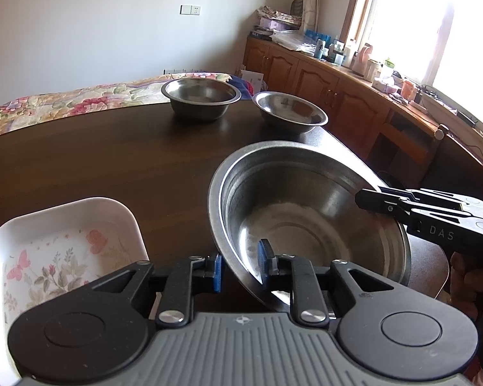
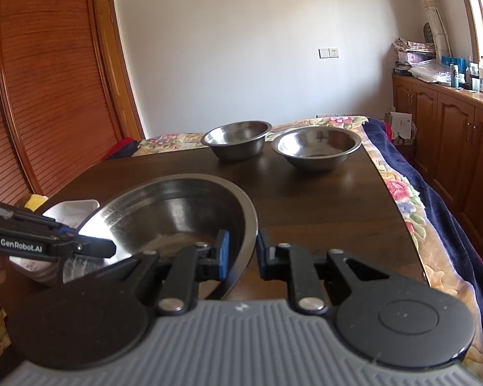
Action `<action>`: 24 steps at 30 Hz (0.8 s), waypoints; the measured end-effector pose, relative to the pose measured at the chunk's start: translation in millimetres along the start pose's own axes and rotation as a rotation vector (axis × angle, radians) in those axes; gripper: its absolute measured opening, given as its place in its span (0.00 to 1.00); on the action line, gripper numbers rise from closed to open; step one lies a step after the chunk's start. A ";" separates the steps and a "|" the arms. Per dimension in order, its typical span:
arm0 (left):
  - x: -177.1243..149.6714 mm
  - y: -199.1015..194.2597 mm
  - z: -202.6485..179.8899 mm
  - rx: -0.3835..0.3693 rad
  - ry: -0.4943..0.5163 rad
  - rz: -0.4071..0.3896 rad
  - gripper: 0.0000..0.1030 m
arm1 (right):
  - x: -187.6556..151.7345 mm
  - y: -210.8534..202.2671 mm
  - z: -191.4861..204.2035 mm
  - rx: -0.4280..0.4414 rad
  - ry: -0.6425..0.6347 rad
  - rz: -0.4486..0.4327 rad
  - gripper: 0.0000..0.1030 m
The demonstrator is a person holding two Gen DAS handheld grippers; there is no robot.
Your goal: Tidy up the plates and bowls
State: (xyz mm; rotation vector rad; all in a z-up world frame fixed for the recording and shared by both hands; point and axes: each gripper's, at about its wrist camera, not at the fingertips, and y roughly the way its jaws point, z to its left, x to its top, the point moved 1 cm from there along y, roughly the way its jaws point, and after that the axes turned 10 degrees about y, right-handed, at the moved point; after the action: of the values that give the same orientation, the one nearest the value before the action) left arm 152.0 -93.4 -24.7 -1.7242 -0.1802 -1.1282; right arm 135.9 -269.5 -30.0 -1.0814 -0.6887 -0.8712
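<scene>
Gleaming steel basin (image 1: 306,212) tilts, rim pinched by both grippers.

Right wrist view: both grippers on one big bowl.
Right gripper (image 2: 242,254) straddles the near rim of the large stainless steel bowl (image 2: 164,212), blue pad inside, other finger outside; contact unclear. Left gripper (image 2: 108,247) reaches in at the bowl's left rim, jaw state unreadable. Two smaller steel bowls (image 2: 236,140) (image 2: 316,148) stand side by side, apart, at the far end of the dark wooden table (image 2: 322,212). White dish (image 2: 71,210) sits behind the large bowl.
</scene>
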 end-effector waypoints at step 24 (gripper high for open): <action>20.8 -22.5 26.9 0.065 -0.018 -0.088 0.38 | 35.7 -7.8 1.5 0.018 -0.101 -0.072 0.46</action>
State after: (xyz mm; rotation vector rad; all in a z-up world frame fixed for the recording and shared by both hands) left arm 166.2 -69.1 4.7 -1.6827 -0.3041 -1.1585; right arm 146.8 -279.0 3.6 -1.0961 -0.8224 -0.8743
